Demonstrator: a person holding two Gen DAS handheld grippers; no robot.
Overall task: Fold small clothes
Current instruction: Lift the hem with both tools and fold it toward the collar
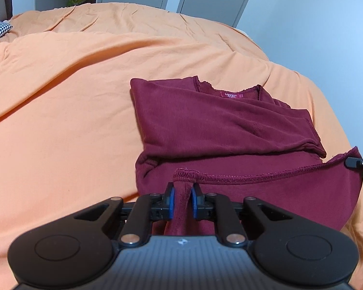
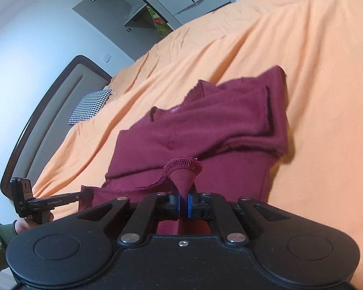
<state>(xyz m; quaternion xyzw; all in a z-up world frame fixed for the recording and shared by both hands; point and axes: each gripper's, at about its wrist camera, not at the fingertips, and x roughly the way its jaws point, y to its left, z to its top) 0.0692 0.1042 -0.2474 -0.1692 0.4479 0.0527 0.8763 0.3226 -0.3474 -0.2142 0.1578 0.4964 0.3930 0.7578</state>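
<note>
The dark red knit top [image 1: 205, 120] lies on the orange bedspread [image 1: 60, 120], sleeves folded in. The left gripper [image 1: 182, 199] and right gripper [image 2: 183, 204] each clamp its stitched bottom hem [image 1: 254, 175], lifted. This looks like the bottom-up fold: next, carry both corners evenly toward the neckline.

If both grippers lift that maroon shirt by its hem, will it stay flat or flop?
Likely flop: the maroon shirt bunches where the left hand-held gripper pinches it. The hem sags between grips, so it probably drapes. Looks light.

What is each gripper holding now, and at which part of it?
Both hold the dark red shirt by its stitched bottom hem: the left gripper pinches one end, the right gripper the other.
</note>
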